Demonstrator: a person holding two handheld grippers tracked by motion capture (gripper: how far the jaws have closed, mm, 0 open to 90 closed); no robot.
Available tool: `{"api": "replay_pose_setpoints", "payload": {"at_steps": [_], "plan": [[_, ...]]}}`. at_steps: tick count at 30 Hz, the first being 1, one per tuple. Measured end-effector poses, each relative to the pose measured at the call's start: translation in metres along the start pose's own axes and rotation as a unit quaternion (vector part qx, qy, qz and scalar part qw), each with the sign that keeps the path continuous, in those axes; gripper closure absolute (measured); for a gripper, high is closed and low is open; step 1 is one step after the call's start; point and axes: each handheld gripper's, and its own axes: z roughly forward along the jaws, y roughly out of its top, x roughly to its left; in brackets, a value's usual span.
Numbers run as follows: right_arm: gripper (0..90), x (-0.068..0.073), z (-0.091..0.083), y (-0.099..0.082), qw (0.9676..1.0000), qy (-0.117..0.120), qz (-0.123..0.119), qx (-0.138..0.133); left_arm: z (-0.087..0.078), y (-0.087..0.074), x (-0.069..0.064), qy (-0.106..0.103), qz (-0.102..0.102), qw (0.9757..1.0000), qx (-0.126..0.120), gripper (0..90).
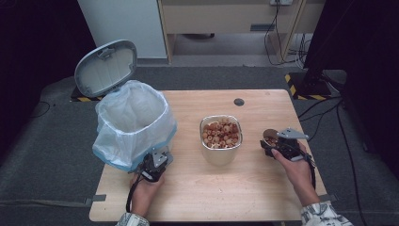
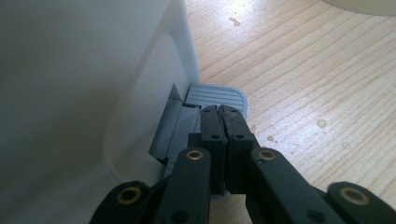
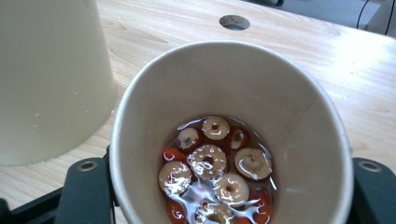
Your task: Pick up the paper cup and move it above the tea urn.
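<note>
At the wooden bench (image 1: 211,188), I hold my right gripper (image 1: 275,143) clamped around a paper cup (image 3: 229,121), its jaws pressing the cup's 2 sides just right of the metal tub (image 1: 221,150). From the right gripper view I look straight down into the cup, where sliced red fruit rings (image 3: 217,163) sit in a shallow pool of liquid at the bottom. The tub stands near the middle of the bench, heaped with the same fruit pieces (image 1: 222,133), and in the right gripper view its pale wall rises at the left, close beside the cup. My left gripper (image 2: 222,122) is pressed fully together with nothing pinched between its jaws, and its tips rest on the grey ribbed pedal (image 2: 219,95) at the foot of the white bin (image 1: 134,125). The bin stands at the bench's left edge, lined with a clear bag (image 1: 115,141), and its grey lid (image 1: 106,68) stands swung up and back. Small droplets (image 2: 321,123) dot the wood just right of the pedal.
</note>
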Motion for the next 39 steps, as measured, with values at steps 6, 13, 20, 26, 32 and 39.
{"api": "replay_pose_setpoints", "payload": {"at_steps": [6,13,20,26,32,39], "plan": [[33.1,-0.01,-0.006,0.012,0.9995,0.013,-0.029,-0.004,0.0,0.0,0.0,-0.001,-0.001,1.0,0.0,87.8],[33.2,-0.018,-0.01,0.028,0.9985,0.02,-0.051,-0.008,0.0,0.0,0.0,-0.001,0.0,1.0,0.0,87.8],[33.3,-0.024,-0.015,0.047,0.998,0.026,-0.055,-0.016,0.0,0.0,0.001,-0.002,-0.001,1.0,0.0,87.8],[33.3,-0.029,-0.017,0.054,0.9983,0.029,-0.048,-0.018,0.0,0.0,0.001,-0.003,0.0,1.0,-0.001,87.8],[33.3,-0.032,-0.019,0.057,0.9984,0.032,-0.044,-0.018,0.0,0.0,0.001,-0.003,0.0,1.0,-0.001,87.8],[33.3,-0.034,-0.023,0.062,0.9984,0.032,-0.041,-0.022,0.0,0.0,0.001,-0.003,-0.001,1.0,-0.001,87.8]]}}
